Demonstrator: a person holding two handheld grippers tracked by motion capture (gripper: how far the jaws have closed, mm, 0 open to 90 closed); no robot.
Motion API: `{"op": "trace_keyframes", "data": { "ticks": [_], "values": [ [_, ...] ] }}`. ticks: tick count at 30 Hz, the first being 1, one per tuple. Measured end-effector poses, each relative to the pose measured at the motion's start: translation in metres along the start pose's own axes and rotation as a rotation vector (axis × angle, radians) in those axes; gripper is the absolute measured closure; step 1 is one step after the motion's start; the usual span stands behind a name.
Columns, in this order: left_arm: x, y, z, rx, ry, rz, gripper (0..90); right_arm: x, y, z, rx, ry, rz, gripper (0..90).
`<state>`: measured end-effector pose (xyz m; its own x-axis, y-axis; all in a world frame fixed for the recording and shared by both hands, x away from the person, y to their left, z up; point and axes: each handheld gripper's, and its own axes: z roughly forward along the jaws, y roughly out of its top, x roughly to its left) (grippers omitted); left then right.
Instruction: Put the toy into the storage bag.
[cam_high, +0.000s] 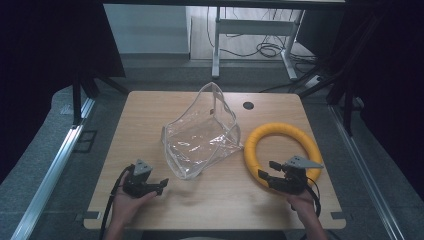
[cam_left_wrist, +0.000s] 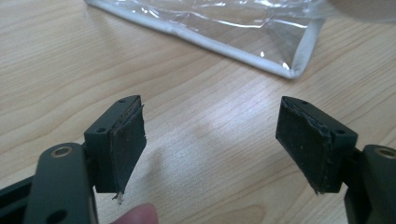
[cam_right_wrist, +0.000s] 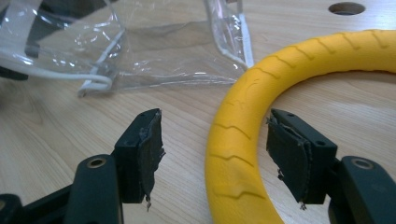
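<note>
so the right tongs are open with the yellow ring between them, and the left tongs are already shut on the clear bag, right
Not quite. The left tongs are not shut on the clear bag: the left gripper view shows them open over bare table, with the bag lying ahead of them, untouched. The rest holds: the right tongs are open with the yellow ring between them.

yellow ring (cam_right_wrist: 243, 154) cropped, clear bag (cam_left_wrist: 224, 28) cropped

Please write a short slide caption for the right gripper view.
Open right gripper straddling the yellow ring, pads not touching, clear bag behind.
</note>
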<state>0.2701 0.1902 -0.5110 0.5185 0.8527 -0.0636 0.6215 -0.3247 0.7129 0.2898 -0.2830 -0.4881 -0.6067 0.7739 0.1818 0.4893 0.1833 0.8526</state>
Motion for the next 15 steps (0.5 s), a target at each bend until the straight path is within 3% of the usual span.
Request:
{"op": "trace_keyframes", "data": {
  "ticks": [3,9,11,15],
  "values": [
    [-0.0002,0.0007,-0.0004,-0.005,-0.007,0.001,24.1,-0.0004,-0.0018,-0.0023,-0.005,-0.003,0.018,36.0],
    [-0.0008,0.0014,0.0020,-0.007,-0.023,0.005,24.1,0.0043,-0.0027,-0.0030,-0.005,-0.026,-0.026,37.3],
    [-0.0005,0.0012,0.0026,-0.001,-0.023,0.001,24.1,0.0053,-0.0029,-0.0013,0.022,-0.041,-0.060,36.4],
    [-0.0004,0.0012,0.0019,-0.003,-0.024,-0.002,24.5,0.0036,-0.0033,0.0006,0.041,-0.034,-0.047,35.6]
  ]
}}
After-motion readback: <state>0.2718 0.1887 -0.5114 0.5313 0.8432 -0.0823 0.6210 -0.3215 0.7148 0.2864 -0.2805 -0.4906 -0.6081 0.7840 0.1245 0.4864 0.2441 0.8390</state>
